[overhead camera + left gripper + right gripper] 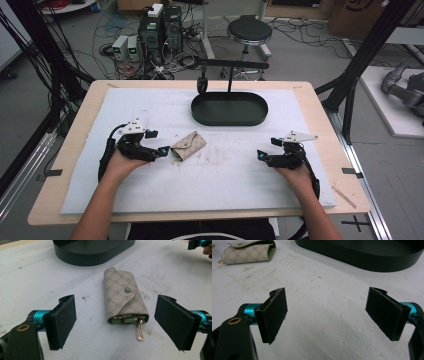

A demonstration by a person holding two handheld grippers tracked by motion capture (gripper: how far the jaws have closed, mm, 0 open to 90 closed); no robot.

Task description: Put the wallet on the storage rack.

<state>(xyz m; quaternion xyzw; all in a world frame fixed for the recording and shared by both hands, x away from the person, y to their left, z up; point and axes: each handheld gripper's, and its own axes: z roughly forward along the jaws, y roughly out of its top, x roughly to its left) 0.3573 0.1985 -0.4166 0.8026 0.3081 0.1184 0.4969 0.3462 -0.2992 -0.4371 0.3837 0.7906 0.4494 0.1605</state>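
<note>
A beige patterned key pouch (187,146) (123,297) (247,252) lies flat on the white foam mat (220,170), its flap snapped shut and a gold clip sticking out of its near end. My left gripper (159,145) (117,322) stands open just left of the pouch, its jaws wide on either side of the pouch's near end without touching it. My right gripper (265,150) (327,315) is open over bare mat at the right, with nothing between its jaws. A black oval tray (197,107) (75,258) (372,263) sits beyond the pouch.
A black stand with a crossbar (235,64) and a small hanging object rises behind the tray. The mat covers most of the wooden table (45,200). Beyond the table stand a stool (249,31), computers and cables on the floor.
</note>
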